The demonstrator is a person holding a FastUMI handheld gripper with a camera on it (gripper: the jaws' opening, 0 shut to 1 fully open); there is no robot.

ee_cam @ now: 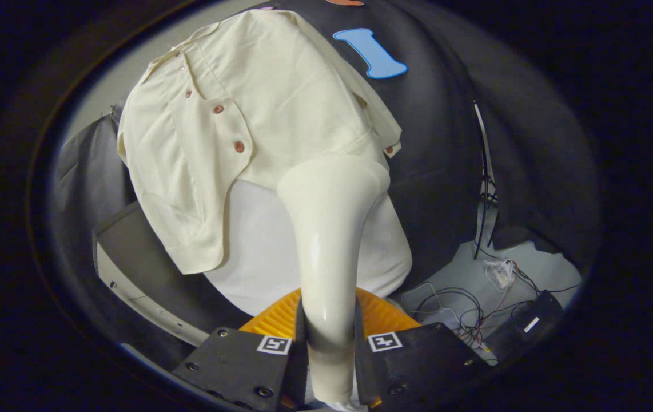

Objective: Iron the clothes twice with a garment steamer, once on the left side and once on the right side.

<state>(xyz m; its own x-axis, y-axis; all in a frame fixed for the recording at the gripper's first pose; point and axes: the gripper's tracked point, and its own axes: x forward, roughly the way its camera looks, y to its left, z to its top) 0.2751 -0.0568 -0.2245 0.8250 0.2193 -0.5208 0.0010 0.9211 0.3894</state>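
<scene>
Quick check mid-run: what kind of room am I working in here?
Likely a recording booth, not a home: black cloth wall behind the hung cream shirt, loose cables and a black box on the floor. The gripper is shut on the steamer.

The garment steamer hides part of the shirt's hem; its handle base is cut off between the hand-held gripper's fingers.

Cream steamer clamped betw. gripper fingers, head near hanging cream shirt.
</scene>
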